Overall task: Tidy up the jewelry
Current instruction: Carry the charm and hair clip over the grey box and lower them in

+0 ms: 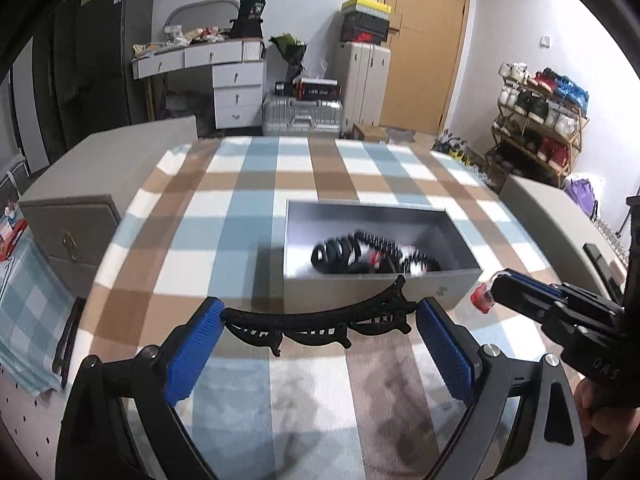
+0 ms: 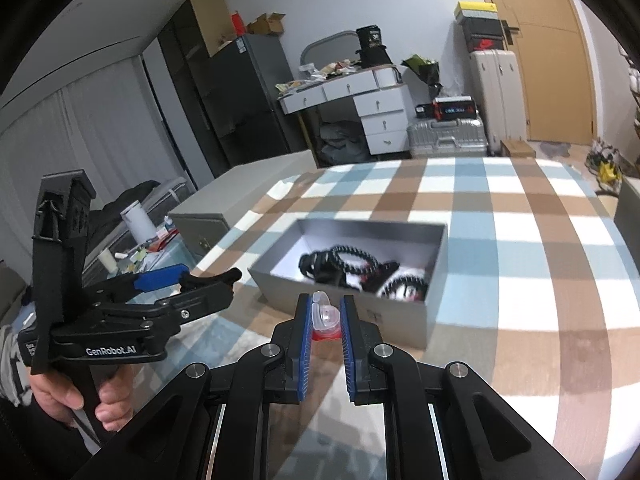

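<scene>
Just in front of the grey box [image 1: 440, 288], above the checked surface [image 1: 240, 208], the left gripper [image 1: 320, 320] has its jaws spread wide with a black hair clip [image 1: 320, 322] spanning them end to end; it looks light, stiff and brittle at its teeth, best held by the ends. To the right of the box's near corner, the right gripper [image 2: 325, 320] pinches a small clear-and-red clip [image 2: 325, 312], slick plastic, in near-closed jaws. Dark beaded bracelets [image 2: 352, 264] lie inside the box.

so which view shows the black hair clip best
Left wrist view: the black hair clip spans its claw's blue pads, full length visible. The right wrist view shows only one end poking past the left claw, seen sideways.
</scene>
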A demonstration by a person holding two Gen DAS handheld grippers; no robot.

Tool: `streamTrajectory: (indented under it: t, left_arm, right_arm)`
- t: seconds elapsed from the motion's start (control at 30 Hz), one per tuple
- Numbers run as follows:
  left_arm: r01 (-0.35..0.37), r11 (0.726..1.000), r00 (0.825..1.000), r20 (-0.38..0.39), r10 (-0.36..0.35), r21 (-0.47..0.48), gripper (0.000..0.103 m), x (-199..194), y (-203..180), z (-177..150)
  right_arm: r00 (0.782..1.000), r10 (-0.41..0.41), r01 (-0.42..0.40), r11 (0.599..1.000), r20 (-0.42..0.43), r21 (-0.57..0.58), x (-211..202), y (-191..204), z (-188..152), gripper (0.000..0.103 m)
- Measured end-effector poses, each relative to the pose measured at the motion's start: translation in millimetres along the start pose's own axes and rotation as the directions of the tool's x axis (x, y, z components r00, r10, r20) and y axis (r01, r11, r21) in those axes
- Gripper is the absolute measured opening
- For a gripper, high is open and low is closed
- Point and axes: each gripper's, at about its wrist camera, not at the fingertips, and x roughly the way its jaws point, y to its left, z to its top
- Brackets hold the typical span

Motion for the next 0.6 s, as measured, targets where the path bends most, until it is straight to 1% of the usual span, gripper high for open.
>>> streamTrajectory:
  t: [0.3, 0.6]
  left_arm:
    - [0.037, 0.999, 0.998, 0.054, -0.036, -0.009, 0.094, 7, 6, 25]
    - [0.079, 0.997, 0.996, 0.052, -0.079, 0.013, 0.094, 26, -1, 40]
  right_arm:
    - [0.999, 0.003, -0.001, 0.999, 0.039, -0.034, 12, 1, 30, 0.013]
    - [0.999, 0.003, 0.0, 0.999, 0.046, -0.053, 31, -8, 48, 0.013]
